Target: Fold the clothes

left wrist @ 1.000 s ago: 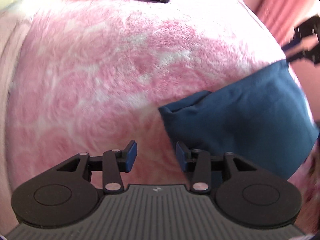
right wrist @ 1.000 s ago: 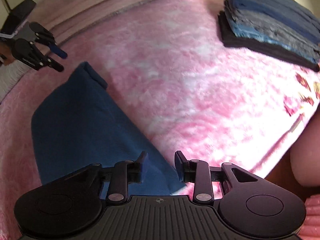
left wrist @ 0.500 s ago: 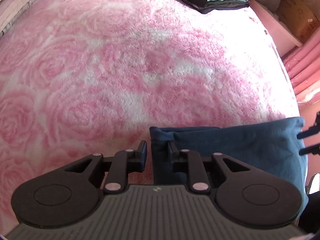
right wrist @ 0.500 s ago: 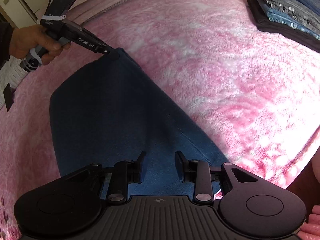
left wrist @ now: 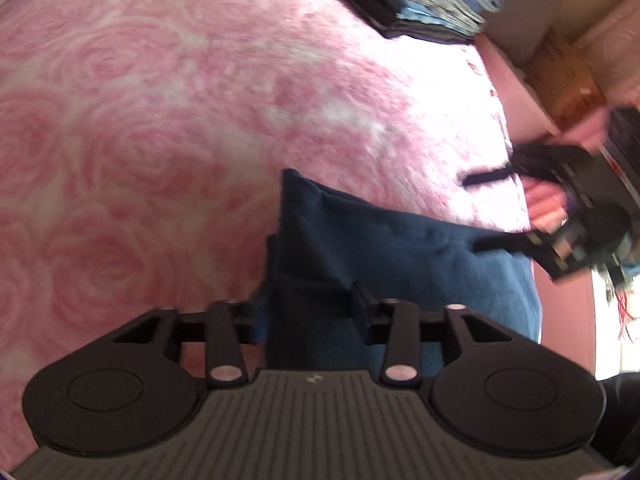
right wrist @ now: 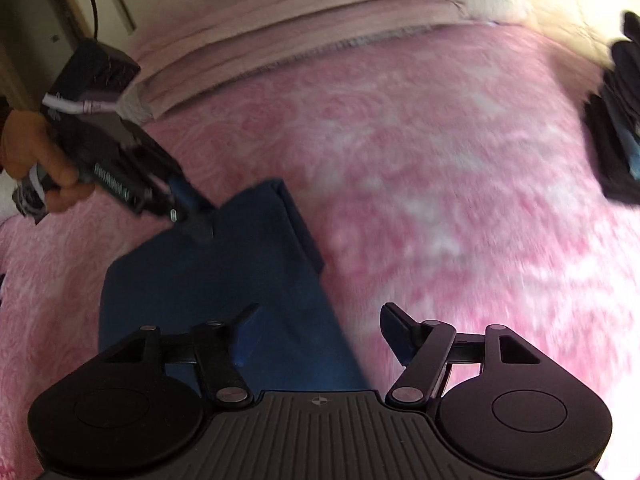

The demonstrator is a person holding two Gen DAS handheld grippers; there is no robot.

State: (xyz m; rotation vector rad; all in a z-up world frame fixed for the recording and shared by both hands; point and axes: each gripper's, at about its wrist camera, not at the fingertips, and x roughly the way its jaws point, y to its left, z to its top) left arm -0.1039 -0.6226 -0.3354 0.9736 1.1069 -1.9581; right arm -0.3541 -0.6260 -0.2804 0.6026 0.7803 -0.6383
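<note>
A dark blue folded garment (left wrist: 400, 248) (right wrist: 208, 304) lies on the pink rose-patterned blanket (left wrist: 160, 128) (right wrist: 420, 184). My left gripper (left wrist: 308, 308) stands open astride the garment's near-left edge, with cloth lying between its fingers. In the right wrist view the left gripper (right wrist: 192, 216) sits at the garment's far corner, held by a hand (right wrist: 36, 160). My right gripper (right wrist: 320, 320) is wide open, with one finger over the garment's right edge and the other over bare blanket. In the left wrist view the right gripper (left wrist: 472, 212) is blurred at the garment's far side.
A stack of folded dark and blue clothes (left wrist: 420, 4) (right wrist: 616, 152) rests at the blanket's far edge. Pale pink folded bedding (right wrist: 300, 36) lies along the head of the bed. A cardboard box (left wrist: 568, 76) stands beyond the bed's side.
My left gripper's fingers, narrowed on the garment's corner half a second ago, have spread apart. My right gripper has opened wider and shifted toward the garment's right edge. Both views are motion-blurred.
</note>
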